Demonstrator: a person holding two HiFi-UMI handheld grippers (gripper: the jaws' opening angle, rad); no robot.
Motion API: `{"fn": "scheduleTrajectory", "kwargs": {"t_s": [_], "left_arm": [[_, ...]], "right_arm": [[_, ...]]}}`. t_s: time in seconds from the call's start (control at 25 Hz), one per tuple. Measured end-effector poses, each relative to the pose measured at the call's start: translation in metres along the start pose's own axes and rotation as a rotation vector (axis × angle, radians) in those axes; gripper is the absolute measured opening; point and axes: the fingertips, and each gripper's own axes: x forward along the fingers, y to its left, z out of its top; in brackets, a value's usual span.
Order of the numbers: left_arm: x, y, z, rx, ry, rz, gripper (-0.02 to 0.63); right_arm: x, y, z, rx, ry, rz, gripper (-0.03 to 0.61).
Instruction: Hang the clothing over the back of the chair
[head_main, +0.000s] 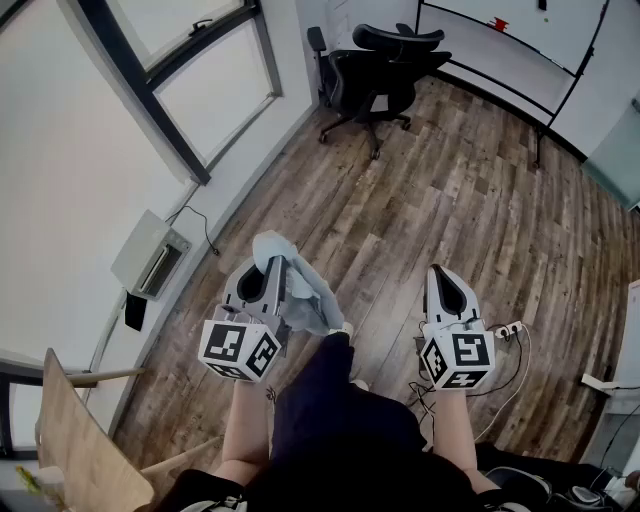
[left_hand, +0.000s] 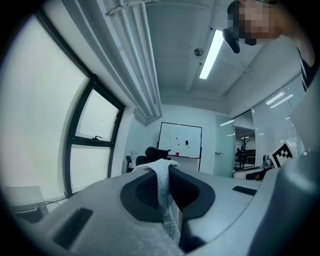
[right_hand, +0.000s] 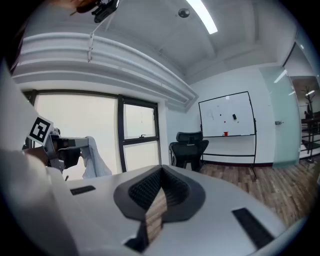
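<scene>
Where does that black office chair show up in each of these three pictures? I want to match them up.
Head view: the black office chair stands at the top, right of centre, far across the wooden floor.
Left gripper view: it is small, near the centre, partly behind the cloth.
Right gripper view: it is just right of centre.
Shared landmark: the whiteboard near the chair.
</scene>
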Motion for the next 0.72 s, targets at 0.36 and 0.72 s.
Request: {"fn": "scheduleTrajectory", "kwargs": {"t_s": [0.36,0.72], "left_arm": [[-0.058,-0.007,-0.002,-0.014,-0.02,0.012,0.021],[-0.04,0.025,0.019,-0.03,-0.08,0.009,0.021]], "right_arm": [[-0.043,0.019,-0.013,0.045,-0.03,-0.026,0.0],[-0.008,0.03,-0.024,0.064,0.02,-0.015,0.0]]}}
